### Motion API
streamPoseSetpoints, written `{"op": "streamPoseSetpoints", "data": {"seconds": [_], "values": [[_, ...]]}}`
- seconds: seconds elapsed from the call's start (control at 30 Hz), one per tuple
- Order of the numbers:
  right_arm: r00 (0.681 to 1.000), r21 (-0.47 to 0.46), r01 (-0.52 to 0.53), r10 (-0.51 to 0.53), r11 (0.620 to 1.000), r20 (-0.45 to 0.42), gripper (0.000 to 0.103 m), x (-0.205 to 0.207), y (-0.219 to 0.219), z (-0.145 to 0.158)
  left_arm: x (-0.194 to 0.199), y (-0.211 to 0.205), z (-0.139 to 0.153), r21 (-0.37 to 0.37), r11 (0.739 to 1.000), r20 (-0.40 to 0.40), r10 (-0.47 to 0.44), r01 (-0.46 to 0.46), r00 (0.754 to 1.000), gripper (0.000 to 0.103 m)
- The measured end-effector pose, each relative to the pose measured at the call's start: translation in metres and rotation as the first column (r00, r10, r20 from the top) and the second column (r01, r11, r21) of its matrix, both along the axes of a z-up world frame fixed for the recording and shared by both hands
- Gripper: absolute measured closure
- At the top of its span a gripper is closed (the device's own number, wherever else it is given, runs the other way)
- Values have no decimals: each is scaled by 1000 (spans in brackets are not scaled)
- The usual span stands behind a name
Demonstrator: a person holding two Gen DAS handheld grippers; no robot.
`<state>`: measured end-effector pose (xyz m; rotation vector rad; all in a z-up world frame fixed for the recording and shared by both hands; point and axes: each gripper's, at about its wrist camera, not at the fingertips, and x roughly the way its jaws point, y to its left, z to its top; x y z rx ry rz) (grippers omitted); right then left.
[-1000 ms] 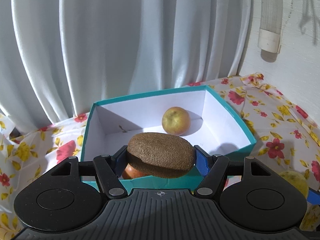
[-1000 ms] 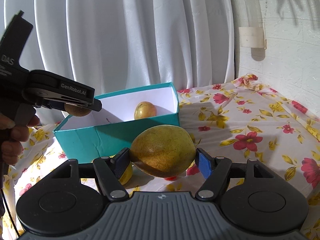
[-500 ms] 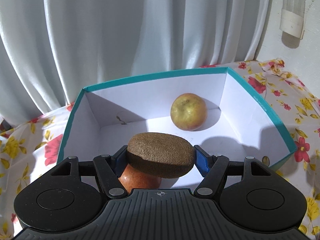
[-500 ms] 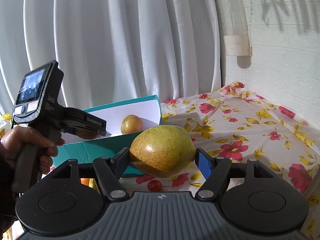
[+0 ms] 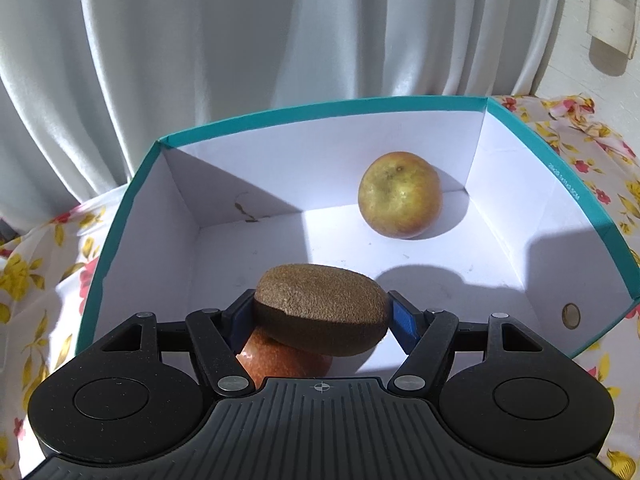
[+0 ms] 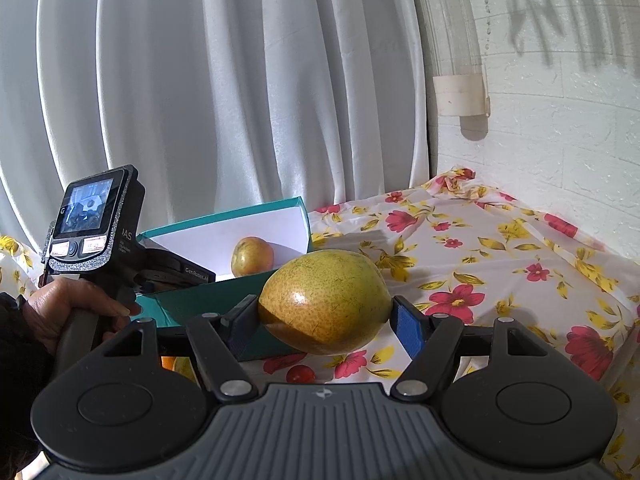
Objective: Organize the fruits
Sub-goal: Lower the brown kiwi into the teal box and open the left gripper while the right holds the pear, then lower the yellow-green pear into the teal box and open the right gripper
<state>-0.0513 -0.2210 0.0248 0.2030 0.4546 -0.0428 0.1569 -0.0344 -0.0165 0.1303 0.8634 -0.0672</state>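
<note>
My left gripper is shut on a brown kiwi and holds it over the near part of the teal box. In the box lie a yellow-green apple at the far right and a reddish fruit partly hidden under the kiwi. My right gripper is shut on a yellow-green mango and holds it above the floral cloth, right of the box. The left gripper's body shows there, reaching over the box.
The floral tablecloth covers the table. A small red fruit and an orange and yellow fruit lie on it in front of the box. White curtain behind, a white wall with a pipe at right.
My left gripper has moved forward and down over the box with the kiwi. My right gripper has risen and pulled back a little with the mango.
</note>
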Motion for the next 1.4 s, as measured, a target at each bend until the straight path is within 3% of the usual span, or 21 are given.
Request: {"op": "streamPoseSetpoints", "data": {"seconds": [0.3, 0.8, 1.4], "values": [[1000, -2, -7, 7, 1000, 3, 32, 6, 2, 1, -1, 4, 2, -10, 1000, -12, 11, -12, 1000, 29], [1000, -3, -11, 11, 1000, 16, 32, 8, 0, 2, -16, 4, 17, -22, 1000, 34, -4, 5, 999, 23], [996, -41, -60, 62, 997, 65, 32, 25, 9, 14, -59, 20, 44, -37, 998, 72, 48, -45, 996, 22]]}}
